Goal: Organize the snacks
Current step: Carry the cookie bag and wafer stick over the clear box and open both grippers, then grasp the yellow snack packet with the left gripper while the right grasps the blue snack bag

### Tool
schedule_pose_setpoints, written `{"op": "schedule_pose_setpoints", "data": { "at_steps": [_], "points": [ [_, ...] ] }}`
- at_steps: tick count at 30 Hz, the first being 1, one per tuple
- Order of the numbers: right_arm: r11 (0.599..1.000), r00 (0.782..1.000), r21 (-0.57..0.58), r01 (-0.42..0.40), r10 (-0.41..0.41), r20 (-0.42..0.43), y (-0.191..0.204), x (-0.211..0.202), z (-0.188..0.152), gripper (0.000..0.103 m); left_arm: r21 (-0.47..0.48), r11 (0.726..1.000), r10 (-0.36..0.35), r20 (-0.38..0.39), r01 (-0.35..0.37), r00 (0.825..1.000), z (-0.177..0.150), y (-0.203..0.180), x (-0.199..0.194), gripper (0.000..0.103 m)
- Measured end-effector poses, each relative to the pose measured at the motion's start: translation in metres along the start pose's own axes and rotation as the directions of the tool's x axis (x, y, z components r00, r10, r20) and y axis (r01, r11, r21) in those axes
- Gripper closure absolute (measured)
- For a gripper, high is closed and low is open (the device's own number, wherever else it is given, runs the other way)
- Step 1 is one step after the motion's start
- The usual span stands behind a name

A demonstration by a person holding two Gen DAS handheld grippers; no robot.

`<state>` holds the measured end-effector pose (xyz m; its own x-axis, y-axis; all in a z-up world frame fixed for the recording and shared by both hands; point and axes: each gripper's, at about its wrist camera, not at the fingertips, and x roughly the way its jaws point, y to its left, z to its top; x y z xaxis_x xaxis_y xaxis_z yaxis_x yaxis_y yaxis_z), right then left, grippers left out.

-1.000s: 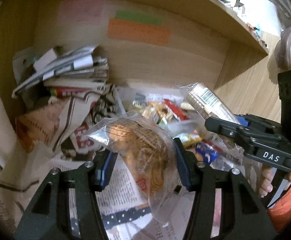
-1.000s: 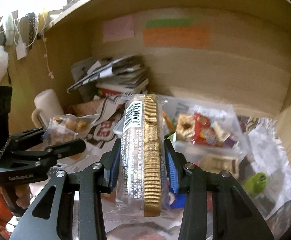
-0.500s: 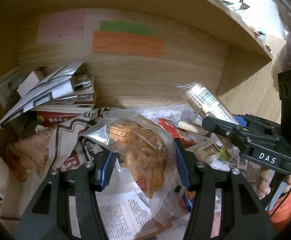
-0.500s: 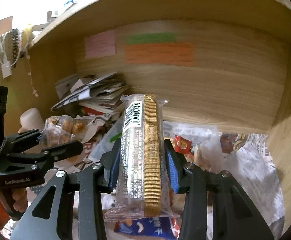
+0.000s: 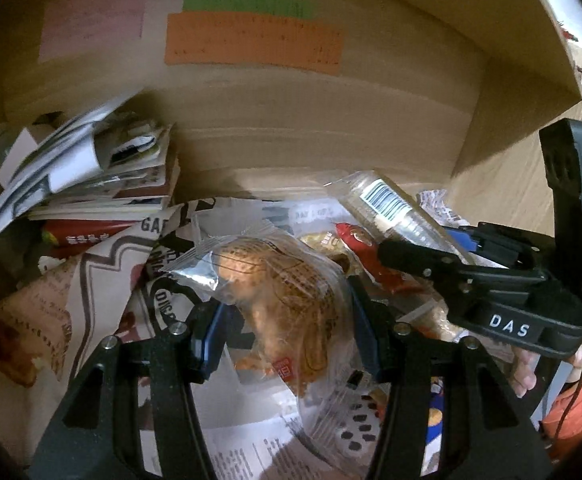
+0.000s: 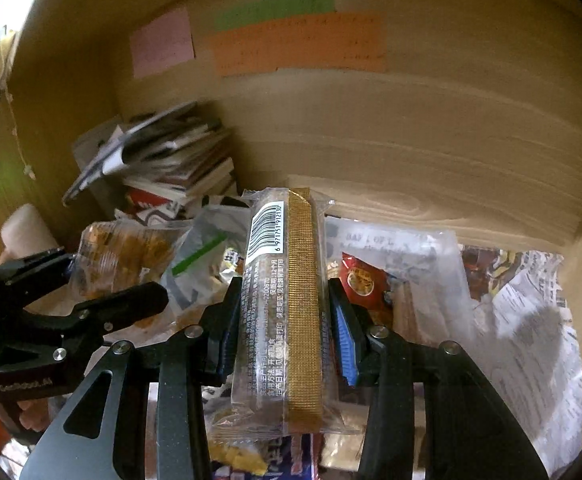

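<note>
My left gripper (image 5: 283,320) is shut on a clear bag of golden-brown pastry snacks (image 5: 283,292), held above the clutter in the wooden cubby. The same bag (image 6: 123,260) shows at the left of the right wrist view, in the left gripper (image 6: 91,292). My right gripper (image 6: 283,320) is shut on a long biscuit pack with a gold strip and barcode (image 6: 287,300), pointing into the cubby. That pack (image 5: 387,208) and the right gripper (image 5: 443,248) appear at the right of the left wrist view. Below lie loose snacks, among them a red packet (image 6: 361,280).
A stack of booklets and papers (image 5: 91,176) fills the cubby's back left. Newspaper (image 6: 531,320) lines the floor. Pink, green and orange notes (image 6: 299,44) stick on the back wall (image 6: 411,140). A clear zip bag (image 6: 403,248) holds snacks. A hand (image 5: 527,376) grips the right tool.
Both grippers have moved deeper into the cubby with their snacks still held; the back wall and notes loom larger, and the paper stack has shifted left in view.
</note>
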<state>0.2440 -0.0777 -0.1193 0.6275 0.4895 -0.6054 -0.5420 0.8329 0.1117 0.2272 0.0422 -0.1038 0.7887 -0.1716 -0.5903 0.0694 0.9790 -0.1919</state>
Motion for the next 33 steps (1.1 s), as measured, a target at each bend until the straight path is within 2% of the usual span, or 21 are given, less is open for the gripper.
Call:
{"op": "schedule_pose_setpoints", "data": {
  "at_steps": [6, 12, 15, 19, 25, 28, 33],
  "points": [
    [1.0, 1.0, -0.022, 0.014, -0.014, -0.026, -0.004, 0.011, 0.004, 0.065, 0.013, 1.0, -0.01, -0.027, 0.011, 1.0, 0.001, -0.001, 0.012, 0.048],
    [1.0, 1.0, -0.012, 0.011, -0.011, 0.012, -0.007, 0.002, 0.008, 0.059, 0.017, 1.0, 0.001, -0.049, 0.0, 0.999, 0.001, -0.005, 0.025, 0.048],
    [0.999, 0.999, -0.023, 0.027, -0.026, 0.032, -0.005, -0.007, 0.008, 0.053, 0.004, 1.0, -0.006, -0.036, 0.006, 0.999, 0.005, -0.004, 0.024, 0.046],
    [0.999, 0.998, -0.031, 0.028, -0.027, 0.049, -0.002, -0.02, 0.005, 0.052, 0.002, 1.0, -0.007, -0.012, 0.007, 1.0, 0.008, -0.006, 0.011, 0.044],
    [0.998, 0.996, -0.048, 0.05, -0.046, 0.078, -0.001, -0.048, -0.007, 0.052, 0.011, 1.0, 0.0, 0.046, 0.0, 0.999, 0.005, -0.014, -0.02, 0.035],
    [0.998, 0.996, -0.038, 0.057, -0.054, 0.069, -0.004, -0.058, -0.019, 0.052, 0.016, 1.0, -0.005, 0.055, 0.004, 0.998, 0.0, -0.02, -0.032, 0.031],
    [0.996, 0.996, -0.025, 0.087, -0.087, 0.018, -0.012, -0.066, -0.047, 0.052, 0.02, 1.0, -0.02, 0.045, 0.019, 0.999, -0.018, -0.029, -0.041, 0.019]
  ]
}}
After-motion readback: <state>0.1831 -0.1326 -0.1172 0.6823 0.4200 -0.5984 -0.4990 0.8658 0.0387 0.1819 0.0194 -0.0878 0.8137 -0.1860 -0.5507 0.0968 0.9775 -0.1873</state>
